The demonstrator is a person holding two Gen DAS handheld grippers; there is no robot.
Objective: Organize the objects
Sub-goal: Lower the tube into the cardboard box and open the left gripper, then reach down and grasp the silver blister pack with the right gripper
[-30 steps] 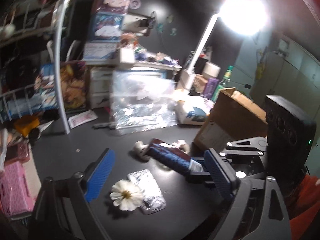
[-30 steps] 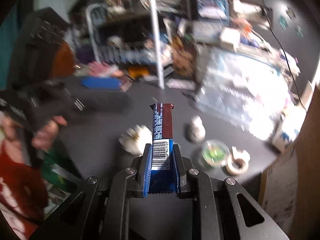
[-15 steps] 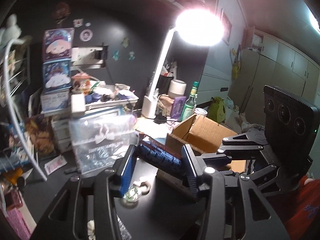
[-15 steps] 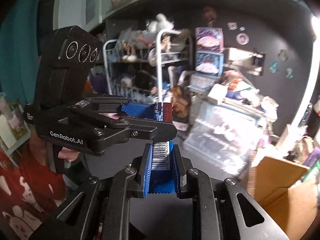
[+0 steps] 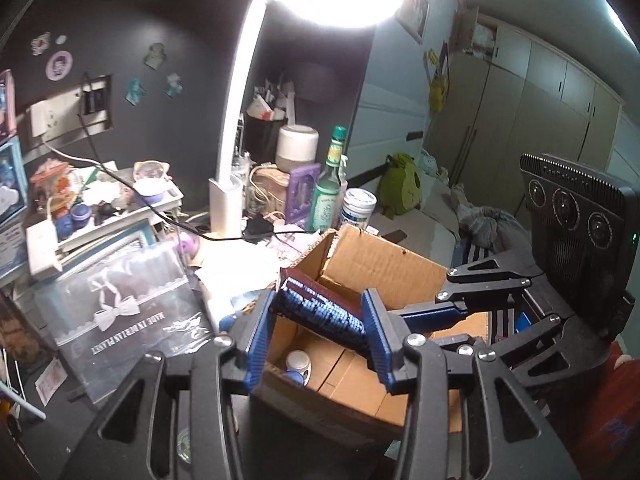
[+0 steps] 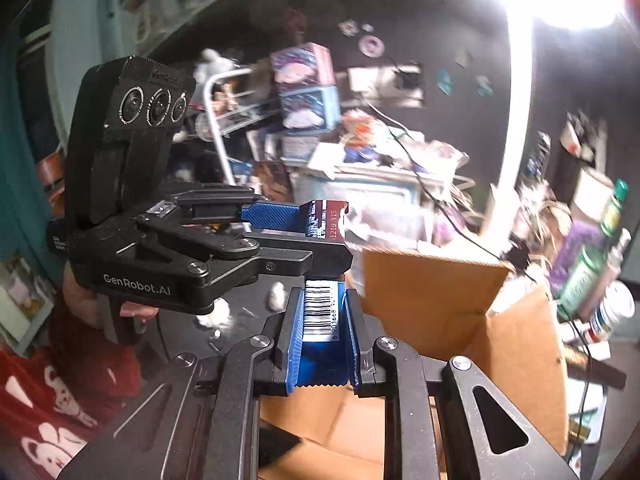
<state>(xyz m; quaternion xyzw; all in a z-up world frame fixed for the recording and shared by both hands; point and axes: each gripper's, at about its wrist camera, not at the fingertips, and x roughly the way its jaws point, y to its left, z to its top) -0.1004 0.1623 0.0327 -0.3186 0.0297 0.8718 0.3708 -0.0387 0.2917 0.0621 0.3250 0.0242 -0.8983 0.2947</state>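
My right gripper (image 6: 321, 300) is shut on a blue and maroon snack bar (image 6: 320, 308), barcode side up. In the left wrist view the bar (image 5: 320, 312) lies across the gap of my left gripper (image 5: 316, 312), whose blue pads stand on either side of it, a little apart from it. Both grippers hover over an open cardboard box (image 5: 380, 268), which also shows in the right wrist view (image 6: 436, 300). A small white bottle (image 5: 298, 362) lies inside the box. My left gripper (image 6: 304, 220) shows in the right wrist view around the bar's far end.
A white desk lamp (image 5: 232, 160) stands behind the box beside a green bottle (image 5: 330, 188), a white jar (image 5: 358, 208) and a purple box (image 5: 302, 196). A clear plastic bag (image 5: 124, 304) leans at the left. Cluttered boxes and shelves fill the back left.
Both grippers rose from the black table and swung right over the cardboard box. The left gripper's jaws narrowed around the far end of the bar held by the right gripper.
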